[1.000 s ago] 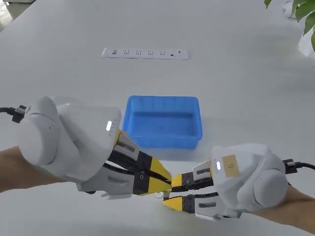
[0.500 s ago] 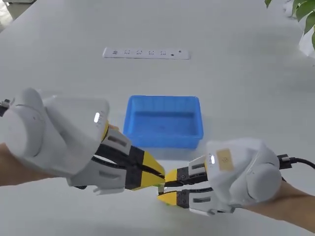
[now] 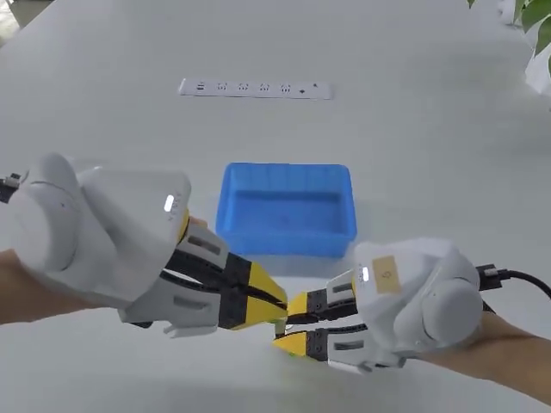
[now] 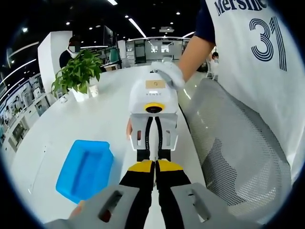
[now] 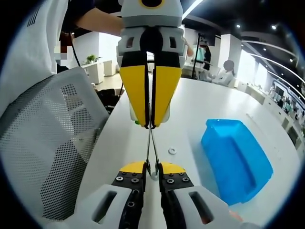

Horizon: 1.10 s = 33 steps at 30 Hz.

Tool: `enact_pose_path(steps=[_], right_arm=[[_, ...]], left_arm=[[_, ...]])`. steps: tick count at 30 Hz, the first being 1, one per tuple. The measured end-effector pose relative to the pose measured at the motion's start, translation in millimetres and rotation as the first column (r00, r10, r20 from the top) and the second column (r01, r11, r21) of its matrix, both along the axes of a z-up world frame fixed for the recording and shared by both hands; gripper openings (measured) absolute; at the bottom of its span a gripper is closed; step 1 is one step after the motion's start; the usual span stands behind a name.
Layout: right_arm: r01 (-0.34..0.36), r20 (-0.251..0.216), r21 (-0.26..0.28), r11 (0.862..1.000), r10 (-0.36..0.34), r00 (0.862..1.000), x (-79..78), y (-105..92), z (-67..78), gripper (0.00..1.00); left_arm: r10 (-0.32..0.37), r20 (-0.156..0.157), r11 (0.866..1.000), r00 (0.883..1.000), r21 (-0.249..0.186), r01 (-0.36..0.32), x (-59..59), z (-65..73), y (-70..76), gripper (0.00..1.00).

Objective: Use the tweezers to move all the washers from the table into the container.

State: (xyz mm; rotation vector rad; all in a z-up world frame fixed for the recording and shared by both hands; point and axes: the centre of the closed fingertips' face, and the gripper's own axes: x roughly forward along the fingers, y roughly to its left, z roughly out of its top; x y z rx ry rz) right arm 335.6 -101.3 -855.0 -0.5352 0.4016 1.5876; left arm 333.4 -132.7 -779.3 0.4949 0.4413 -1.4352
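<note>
A white table (image 3: 413, 129) carries 1 blue container (image 3: 287, 211) at the centre of the head view, with 1 white power strip (image 3: 255, 89) lying flat above it, well apart. In the right gripper view, 1 small washer (image 5: 172, 150) lies on the bare top, left of the container. A potted plant (image 4: 78, 71) stands at the upper left of the left gripper view.

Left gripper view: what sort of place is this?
Probably an open-plan office or lab: a mesh office chair, a potted plant on a long white table, and ceiling strip lights.
</note>
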Motion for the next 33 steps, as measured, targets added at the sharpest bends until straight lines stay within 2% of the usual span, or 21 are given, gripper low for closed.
enact_pose_path(steps=[4,13,18,23,33], right_arm=[[0.006,-0.008,0.004,1.000,-0.006,1.000,1.3,0.2,-0.7,0.11],[0.011,-0.019,-0.007,1.000,-0.011,1.000,1.3,-0.5,-2.4,0.11],[0.023,-0.025,-0.010,1.000,-0.023,0.999,1.9,-0.7,-2.7,0.10],[0.021,-0.024,-0.016,1.000,-0.021,0.999,1.3,-1.2,-2.7,0.10],[0.010,-0.022,0.007,1.000,-0.010,1.000,0.7,2.3,12.5,0.10]], left_arm=[[0.008,-0.012,1.000,1.000,-0.005,-0.009,2.3,0.2,0.6,0.05],[0.015,-0.017,1.000,1.000,-0.010,-0.015,3.7,-0.1,-1.4,0.05],[0.024,-0.032,1.000,0.999,-0.016,-0.025,6.0,-0.1,-1.4,0.05],[0.017,-0.039,1.000,0.999,-0.011,-0.017,4.4,-0.1,-2.0,0.05],[0.019,-0.052,1.000,0.998,-0.017,-0.020,5.1,15.1,1.5,0.05]])
